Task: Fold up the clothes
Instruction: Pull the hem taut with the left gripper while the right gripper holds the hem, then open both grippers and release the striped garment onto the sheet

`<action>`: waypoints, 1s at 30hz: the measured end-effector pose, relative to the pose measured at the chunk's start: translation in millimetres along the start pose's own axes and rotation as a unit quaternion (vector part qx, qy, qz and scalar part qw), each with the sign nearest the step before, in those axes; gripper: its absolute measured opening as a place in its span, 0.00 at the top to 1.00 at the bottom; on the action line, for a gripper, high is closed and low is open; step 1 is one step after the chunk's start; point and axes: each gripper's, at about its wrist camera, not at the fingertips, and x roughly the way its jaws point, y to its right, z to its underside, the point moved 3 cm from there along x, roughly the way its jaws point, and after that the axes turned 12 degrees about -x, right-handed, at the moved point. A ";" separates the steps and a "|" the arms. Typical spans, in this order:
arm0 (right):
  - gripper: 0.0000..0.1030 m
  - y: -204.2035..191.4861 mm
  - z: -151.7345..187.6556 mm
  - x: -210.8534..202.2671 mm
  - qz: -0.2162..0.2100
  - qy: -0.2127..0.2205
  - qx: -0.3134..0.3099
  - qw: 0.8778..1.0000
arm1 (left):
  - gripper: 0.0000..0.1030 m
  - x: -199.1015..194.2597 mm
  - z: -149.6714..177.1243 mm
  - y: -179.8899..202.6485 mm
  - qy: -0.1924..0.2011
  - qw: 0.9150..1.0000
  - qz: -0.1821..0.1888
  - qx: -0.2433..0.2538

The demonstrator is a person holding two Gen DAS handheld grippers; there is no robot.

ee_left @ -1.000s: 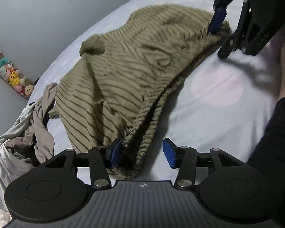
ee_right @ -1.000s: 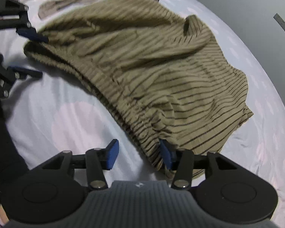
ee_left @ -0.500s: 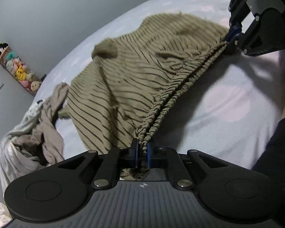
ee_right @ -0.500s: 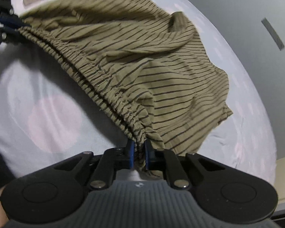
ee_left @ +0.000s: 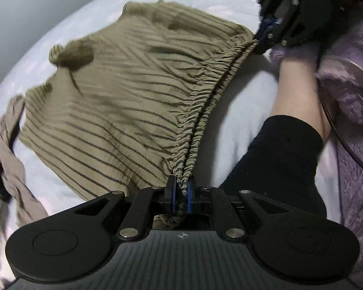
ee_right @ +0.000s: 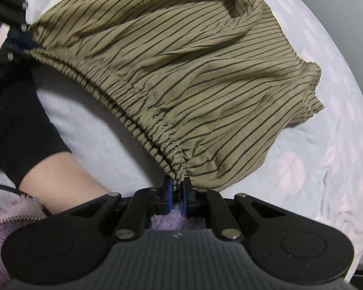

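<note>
The olive striped shorts point(ee_left: 123, 101) hang over the pale bedsheet point(ee_right: 326, 169), their elastic waistband point(ee_right: 123, 101) stretched between the left gripper point(ee_left: 181, 191) and right gripper point(ee_right: 177, 191), each clamped on one end. The cloth looks thin, light and limp, so it will likely sag and crease. The gathered waistband ends seem the firmest hold.

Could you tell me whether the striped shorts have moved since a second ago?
Yes: the striped shorts have been pulled off the bedsheet toward the person, waistband stretched taut.
</note>
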 end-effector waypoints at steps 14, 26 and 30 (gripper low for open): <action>0.54 23.8 13.5 -42.1 0.002 0.111 0.116 0.987 | 0.47 -32.8 -8.5 -53.0 0.082 0.979 0.086 -0.165; 0.46 76.1 20.4 -62.6 0.052 0.199 0.275 0.939 | 0.45 -65.9 -15.1 -135.2 0.174 0.924 0.040 -0.339; 0.45 92.8 18.1 -57.8 0.068 0.207 0.314 0.924 | 0.45 -65.5 -14.9 -158.4 0.181 0.914 -0.003 -0.364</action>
